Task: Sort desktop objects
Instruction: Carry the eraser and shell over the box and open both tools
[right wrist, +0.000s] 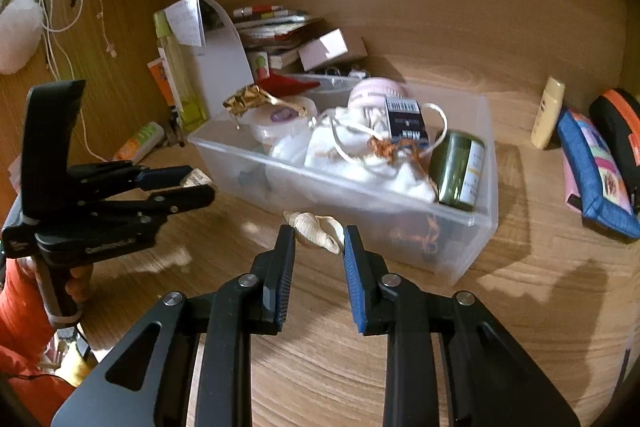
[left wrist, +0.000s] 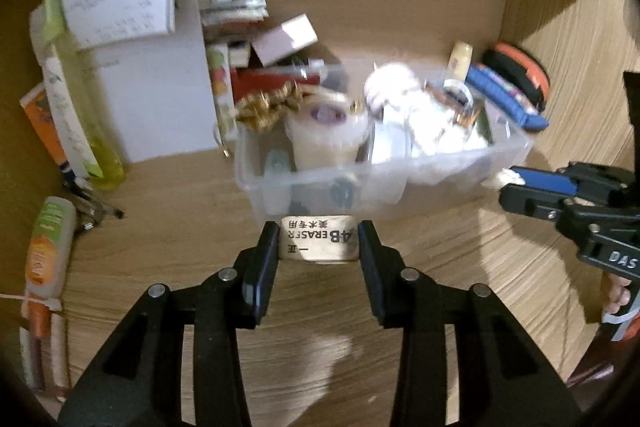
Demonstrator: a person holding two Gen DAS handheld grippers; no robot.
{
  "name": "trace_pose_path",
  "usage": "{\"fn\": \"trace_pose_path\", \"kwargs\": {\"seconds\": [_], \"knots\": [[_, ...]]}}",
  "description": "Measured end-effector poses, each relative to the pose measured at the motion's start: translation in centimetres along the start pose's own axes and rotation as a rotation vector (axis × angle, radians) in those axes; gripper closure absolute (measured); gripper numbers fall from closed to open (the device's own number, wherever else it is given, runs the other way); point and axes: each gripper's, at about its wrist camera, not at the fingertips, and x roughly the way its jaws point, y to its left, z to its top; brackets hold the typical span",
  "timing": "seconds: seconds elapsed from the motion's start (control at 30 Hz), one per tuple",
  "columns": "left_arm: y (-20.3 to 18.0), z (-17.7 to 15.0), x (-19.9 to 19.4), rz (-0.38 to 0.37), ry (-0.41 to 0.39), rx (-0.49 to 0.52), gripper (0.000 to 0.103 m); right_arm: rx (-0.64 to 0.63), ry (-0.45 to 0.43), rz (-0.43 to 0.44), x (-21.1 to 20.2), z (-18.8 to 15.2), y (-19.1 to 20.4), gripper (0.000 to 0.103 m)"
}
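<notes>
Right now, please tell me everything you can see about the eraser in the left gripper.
The eraser is a pale beige rectangular block, rubbery-looking, printed in black with "4B ERASER" and some Chinese characters, which appear upside down from the left wrist view. It is clamped between the two fingers of the left gripper, held clear of the wooden desk, just in front of the near wall of the clear plastic bin. Its edges look slightly worn.

Wooden desk [right wrist: 520, 307] bears clear bin [right wrist: 460, 239], pouches [right wrist: 592, 171]

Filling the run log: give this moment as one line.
left gripper: shut on beige 4B eraser block | right gripper: shut on cream spiral seashell | clear plastic bin: ahead
</notes>
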Motion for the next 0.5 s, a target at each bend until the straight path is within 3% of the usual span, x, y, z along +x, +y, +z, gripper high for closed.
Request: {"fn": "trace_pose_path", "kwargs": {"seconds": [0.3, 0.5], "knots": [[1.1, 2.6, -1.9, -0.009, -0.102, -0.016, 0.064, -0.011, -0.070, -0.011, -1.4, 2.7, 0.2, 0.081], [1.8, 3.7, -1.0, -0.011, -0.098, -0.017, 0.064, -0.005, -0.096, -0.036, -0.9, 5.1, 0.0, 0.081]]}}
